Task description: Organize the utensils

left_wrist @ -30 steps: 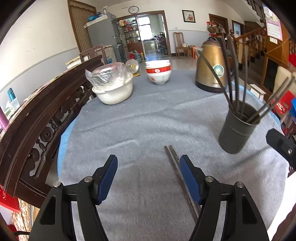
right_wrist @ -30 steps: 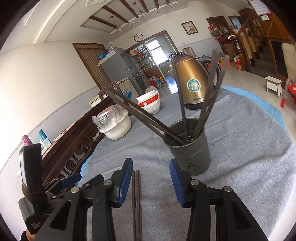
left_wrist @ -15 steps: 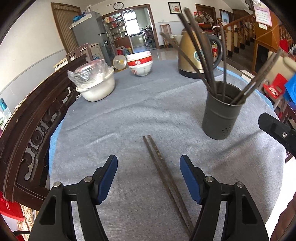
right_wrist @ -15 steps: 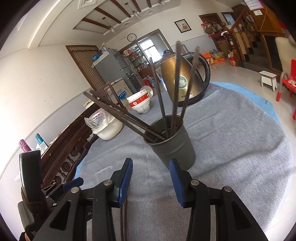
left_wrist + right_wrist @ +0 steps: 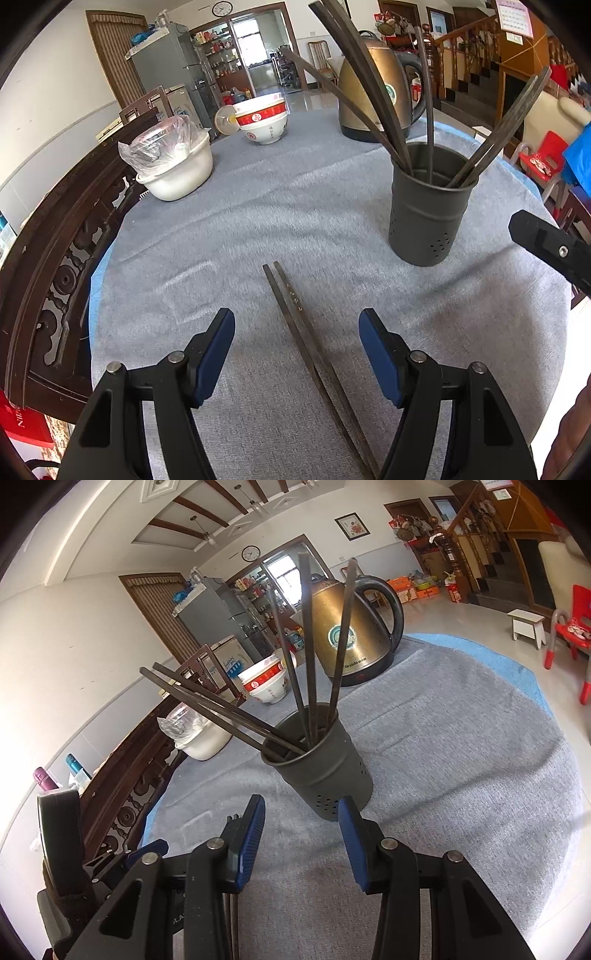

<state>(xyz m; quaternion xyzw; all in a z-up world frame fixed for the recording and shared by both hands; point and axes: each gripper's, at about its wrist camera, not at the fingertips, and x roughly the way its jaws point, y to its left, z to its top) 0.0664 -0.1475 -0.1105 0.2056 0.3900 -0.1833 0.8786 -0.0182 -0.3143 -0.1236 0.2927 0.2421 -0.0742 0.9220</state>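
Straddling the loose chopstick pair [image 5: 295, 317] on the tablecloth [image 5: 221, 229], the left gripper [image 5: 297, 332] gapes empty; the right gripper [image 5: 302, 821], also spread, faces the chopstick holder [image 5: 325, 775]. Pinching could catch only one stick.

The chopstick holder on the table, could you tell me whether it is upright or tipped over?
Upright. The holder stands on its base on the grey cloth, its open mouth facing up, with chopsticks leaning out of it.

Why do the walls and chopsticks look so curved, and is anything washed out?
Left wrist view: fisheye bending bows the chopsticks in the holder and the chair back; the window behind glares white. Right wrist view: ceiling and tablecloth curve at the edges, dark corners, the floor blown out by daylight, the kettle sharp.
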